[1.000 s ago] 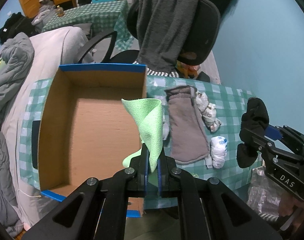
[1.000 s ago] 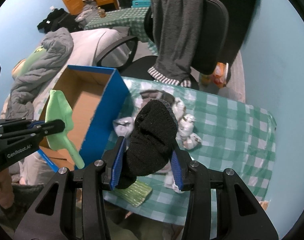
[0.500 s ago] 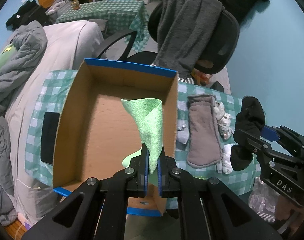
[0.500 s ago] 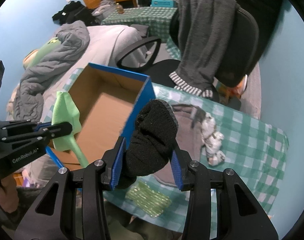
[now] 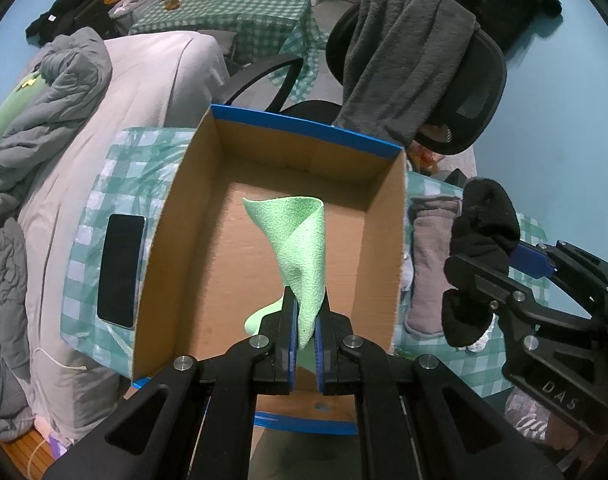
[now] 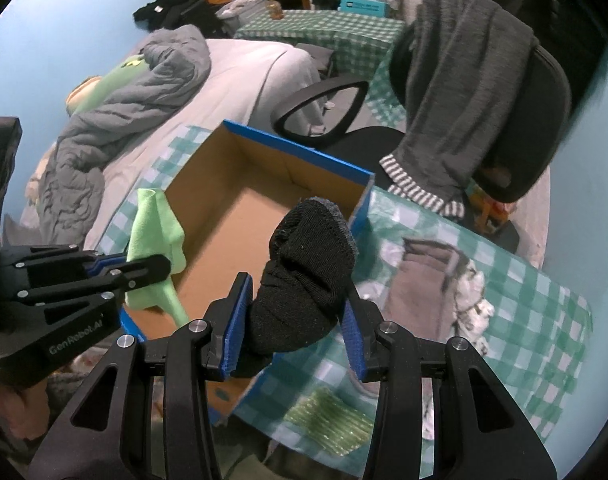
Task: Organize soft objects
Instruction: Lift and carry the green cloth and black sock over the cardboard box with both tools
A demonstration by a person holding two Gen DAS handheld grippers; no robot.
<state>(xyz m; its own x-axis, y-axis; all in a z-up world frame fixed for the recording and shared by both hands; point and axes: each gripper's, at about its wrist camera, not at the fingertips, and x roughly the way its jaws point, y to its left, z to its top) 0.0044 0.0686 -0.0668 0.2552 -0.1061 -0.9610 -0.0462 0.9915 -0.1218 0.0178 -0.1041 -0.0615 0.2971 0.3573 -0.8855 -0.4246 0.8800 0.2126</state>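
Left hand-held gripper (image 5: 304, 320) clamped tight on a light green cloth (image 5: 299, 248), pads pinching its lower fold; the cloth stands up in a loose cone above the pads, with a tail hanging below. In the left wrist view the cloth hangs over the open interior of a cardboard box (image 5: 183, 240) with blue-edged rim. Box floor bare brown card. Right hand-held gripper (image 6: 293, 316) closed on a bunched black sock (image 6: 304, 272), blue pads pressing its sides, the sock bulging up above the fingers. In the right wrist view the sock sits in front of the box's near right corner; whether it is over the box or just outside the wall cannot be told. Box stands on a surface (image 6: 544, 320) covered in green-and-white check cloth. Right of the box, lying flat on that surface: a grey-brown mitten-shaped item (image 5: 428, 264), and beside it some small white patterned soft pieces (image 6: 476, 304), blurred. A dark phone (image 5: 119, 268) lies flat on the surface just left of the box. Behind the box, an office chair (image 5: 476, 92) draped with a grey garment (image 5: 408, 64). Bed with a grey quilt (image 5: 43, 120) to the left.
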